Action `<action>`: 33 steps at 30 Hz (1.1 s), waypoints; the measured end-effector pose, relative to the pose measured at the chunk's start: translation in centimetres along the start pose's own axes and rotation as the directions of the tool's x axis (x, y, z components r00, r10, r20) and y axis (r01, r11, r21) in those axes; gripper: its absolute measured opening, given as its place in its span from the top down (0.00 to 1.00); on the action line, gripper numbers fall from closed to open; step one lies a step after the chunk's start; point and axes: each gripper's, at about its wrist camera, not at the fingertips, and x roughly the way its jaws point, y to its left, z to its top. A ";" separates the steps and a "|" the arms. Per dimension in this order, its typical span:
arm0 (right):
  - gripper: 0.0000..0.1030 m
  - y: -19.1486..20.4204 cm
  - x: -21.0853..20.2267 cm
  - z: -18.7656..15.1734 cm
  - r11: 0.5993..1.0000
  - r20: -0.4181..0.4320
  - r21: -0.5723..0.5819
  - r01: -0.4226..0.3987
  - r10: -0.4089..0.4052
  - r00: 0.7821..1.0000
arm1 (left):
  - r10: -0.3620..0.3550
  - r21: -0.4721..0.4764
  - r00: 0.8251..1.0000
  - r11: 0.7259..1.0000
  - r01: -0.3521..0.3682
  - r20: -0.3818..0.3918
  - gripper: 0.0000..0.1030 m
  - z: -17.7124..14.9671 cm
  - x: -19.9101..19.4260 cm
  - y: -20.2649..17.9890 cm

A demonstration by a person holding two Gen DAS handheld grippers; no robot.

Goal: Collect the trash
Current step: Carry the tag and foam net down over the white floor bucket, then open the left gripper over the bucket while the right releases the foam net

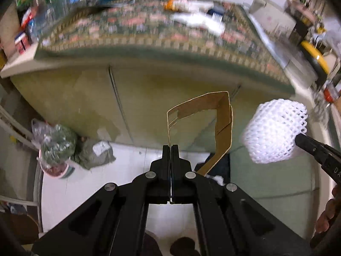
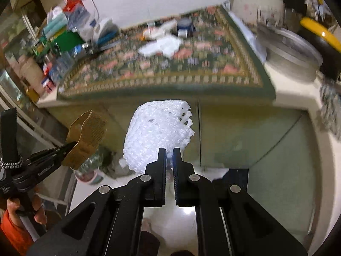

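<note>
Counter point(image 1: 149, 98) with pale green cabinet doors, topped by a floral patterned cloth point(image 1: 162, 34), serves as landmark; both grippers hang in front of its doors, pointing down toward the light floor. Foam fruit net point(image 2: 157, 132), white and mesh-like, sits below the counter edge, pinched at its lower end by the right gripper point(image 2: 169, 152), whose jaws stand nearly closed on it. Cardboard strip point(image 1: 221, 125), brown and folded into an open loop, rises against the doors from the left gripper point(image 1: 171, 149), jaws fully closed on its thin edge. Bagged bin point(image 1: 56, 149) stands at the counter's foot, lower left.
</note>
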 end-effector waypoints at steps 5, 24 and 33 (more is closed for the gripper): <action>0.94 -0.6 6.7 -3.4 1.000 -0.070 0.017 0.026 -0.025 0.997 | 0.026 0.048 0.997 0.999 -0.022 -0.073 1.00 -3.4 6.9 0.7; 0.90 -3.6 38.4 -15.5 0.995 -0.291 0.101 0.019 0.011 0.957 | 0.080 0.093 0.977 0.994 -0.062 -0.197 1.00 -13.0 33.2 9.3; 0.60 -3.7 40.5 -16.4 0.989 -0.303 0.141 0.039 0.006 0.953 | 0.061 0.135 0.970 0.990 -0.029 -0.235 1.00 -13.8 38.3 7.2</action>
